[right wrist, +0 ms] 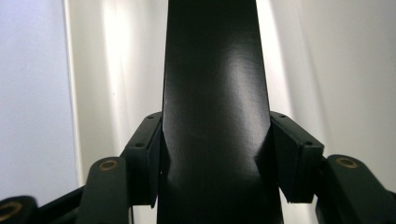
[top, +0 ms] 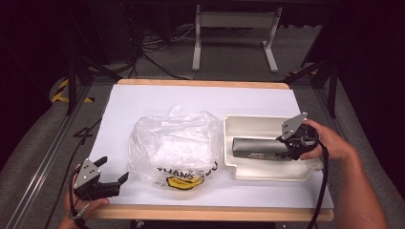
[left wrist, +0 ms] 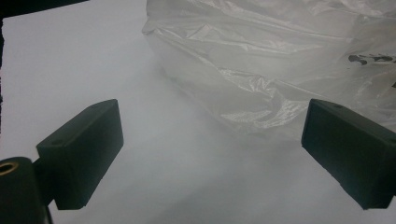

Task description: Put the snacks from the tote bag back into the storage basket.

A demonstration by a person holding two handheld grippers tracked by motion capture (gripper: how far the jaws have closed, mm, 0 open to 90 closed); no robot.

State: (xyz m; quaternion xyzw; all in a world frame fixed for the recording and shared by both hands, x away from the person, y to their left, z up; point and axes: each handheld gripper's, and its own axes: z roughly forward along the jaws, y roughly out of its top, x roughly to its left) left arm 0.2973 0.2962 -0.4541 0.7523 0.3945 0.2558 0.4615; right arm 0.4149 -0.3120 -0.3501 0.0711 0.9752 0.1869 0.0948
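A long black box lies lengthwise in a white tray on the right of the table. My right gripper is shut on the box's right end; in the right gripper view both jaws press the black box from either side. A crumpled clear plastic bag with black and yellow print sits at the table's middle. My left gripper stands open at the front left corner, a little left of the bag. In the left gripper view its jaws are wide apart with the plastic bag ahead and nothing between them.
White paper covers the wooden tabletop. The table's front wooden edge lies just under my left gripper. Beyond the table are a white desk frame and cables on a grey floor.
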